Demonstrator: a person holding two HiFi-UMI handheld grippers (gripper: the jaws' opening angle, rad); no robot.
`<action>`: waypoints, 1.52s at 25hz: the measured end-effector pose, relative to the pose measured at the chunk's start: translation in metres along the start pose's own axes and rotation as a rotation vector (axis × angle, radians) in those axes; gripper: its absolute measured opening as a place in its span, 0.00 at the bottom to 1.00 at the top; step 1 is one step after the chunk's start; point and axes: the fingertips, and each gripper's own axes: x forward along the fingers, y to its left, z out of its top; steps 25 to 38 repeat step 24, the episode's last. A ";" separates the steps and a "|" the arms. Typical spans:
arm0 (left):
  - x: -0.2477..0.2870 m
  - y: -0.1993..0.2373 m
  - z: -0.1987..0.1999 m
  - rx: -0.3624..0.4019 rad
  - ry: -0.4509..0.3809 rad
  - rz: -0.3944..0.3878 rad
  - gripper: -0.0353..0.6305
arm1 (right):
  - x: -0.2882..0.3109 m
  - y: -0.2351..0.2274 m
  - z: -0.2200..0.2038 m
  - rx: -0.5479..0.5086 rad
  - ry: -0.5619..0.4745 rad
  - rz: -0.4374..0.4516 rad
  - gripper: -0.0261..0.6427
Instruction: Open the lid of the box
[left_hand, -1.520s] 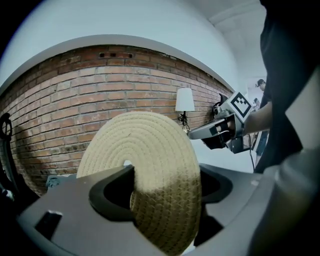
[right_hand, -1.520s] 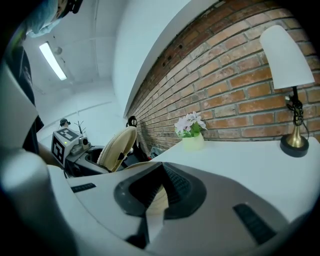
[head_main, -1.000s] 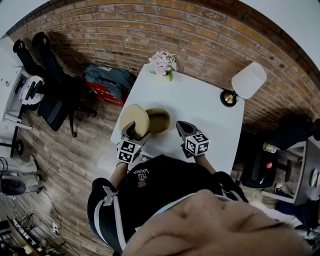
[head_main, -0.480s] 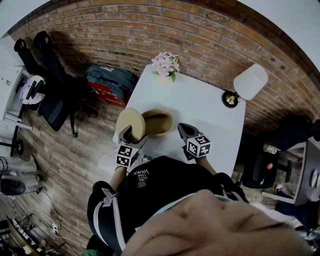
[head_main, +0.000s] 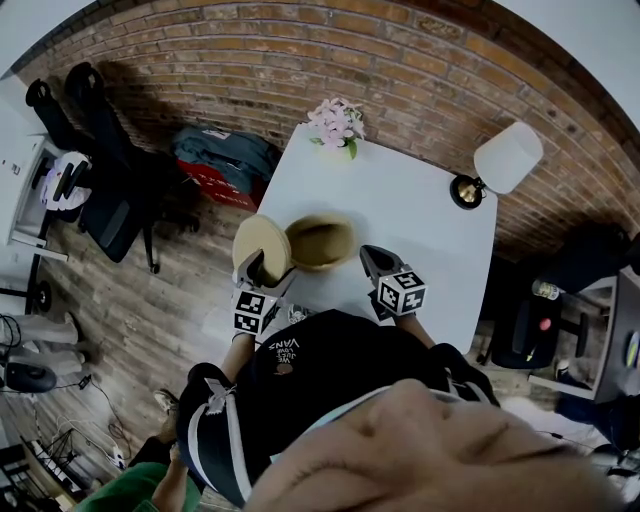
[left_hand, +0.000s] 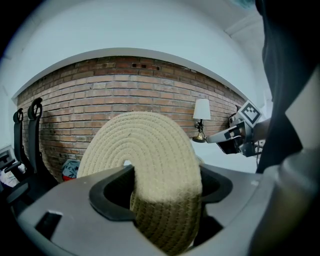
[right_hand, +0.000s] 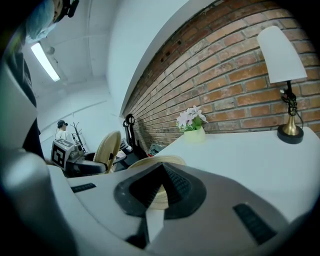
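Already off the box: lid (head_main: 262, 243), a round coiled-rope disc, is held up on edge and tilted, just beside the box's left rim and close to the left edge of the surface. Box (head_main: 320, 242), a round woven basket, stands open on the near-left part of the white surface (head_main: 420, 200); its inside is dark and what it holds cannot be read. Left claw (head_main: 257, 270) is clamped on the lid's lower edge. In the left gripper view the rope rim fills the gap, with a jaw against each face. Right claw (head_main: 372, 262) is empty, jaws together, tips just right of the box and apart from it as far as the head view shows. Step, as I read it: the opening is done in effect, and what remains is parking the lid. The next move calls for carrying it clear of the box to a bare patch of surface. It should be laid flat, not on edge where it would likely roll or topple, and only then released. Risk: the lid hangs near the surface's edge, so letting go here could send it to the floor (head_main: 150, 300). Both claws reach forward and somewhat downward from the person's torso (head_main: 320, 370), the left set wider, the right closer in. Farther out: flowers (head_main: 337, 122) at the far corner, lamp (head_main: 505, 160) far right, brick wall (head_main: 300, 60) behind.
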 end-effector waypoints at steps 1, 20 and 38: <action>0.000 0.001 -0.001 -0.001 0.000 -0.001 0.60 | 0.000 0.001 0.000 0.000 0.000 -0.002 0.04; 0.000 0.000 0.000 -0.003 -0.017 -0.017 0.60 | 0.004 0.003 0.003 0.010 -0.019 -0.017 0.04; 0.002 0.000 0.001 -0.009 -0.022 -0.031 0.60 | 0.007 0.003 0.004 0.015 -0.022 -0.019 0.04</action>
